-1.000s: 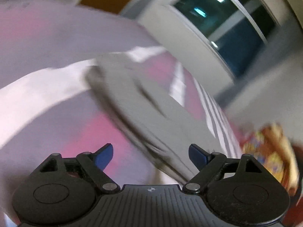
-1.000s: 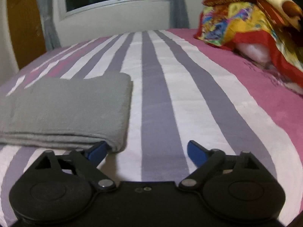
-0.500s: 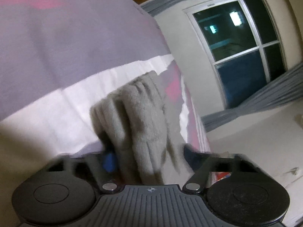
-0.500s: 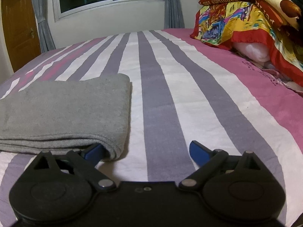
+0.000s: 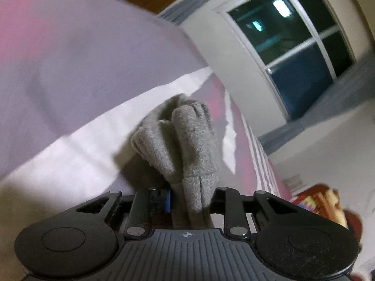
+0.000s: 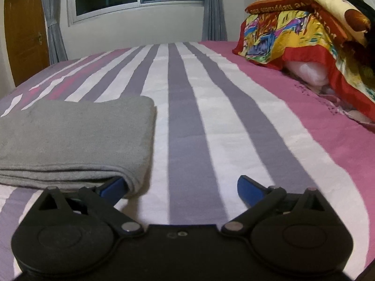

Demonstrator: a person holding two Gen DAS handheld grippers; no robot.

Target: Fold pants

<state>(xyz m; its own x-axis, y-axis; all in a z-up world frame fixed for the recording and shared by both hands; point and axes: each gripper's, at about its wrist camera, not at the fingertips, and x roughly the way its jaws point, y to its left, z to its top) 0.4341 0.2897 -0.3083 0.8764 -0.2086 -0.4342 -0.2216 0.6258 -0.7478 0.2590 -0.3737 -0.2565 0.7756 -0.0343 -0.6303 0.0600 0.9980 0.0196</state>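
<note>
The left hand-held gripper (image 5: 187, 196) is pinching a bunched end of the grey pants (image 6: 72, 138), its jaws drawn tight on the cloth. The pants are lying folded on the striped bed (image 6: 192, 126). The right hand-held gripper (image 6: 181, 186) is gaping wide, holding nothing, one fingertip (image 6: 113, 185) tucked under the pants' near corner.

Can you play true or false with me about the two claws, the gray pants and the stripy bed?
1. The left claw is pinching the gray pants. True.
2. The right claw is squeezed shut. False: it is wide open, with one finger tucked under the pants' corner.
3. The pants lie folded on the striped bedsheet. True.
4. The colourful blanket covers the pants. False: it is piled far off, at the bed's other side.
</note>
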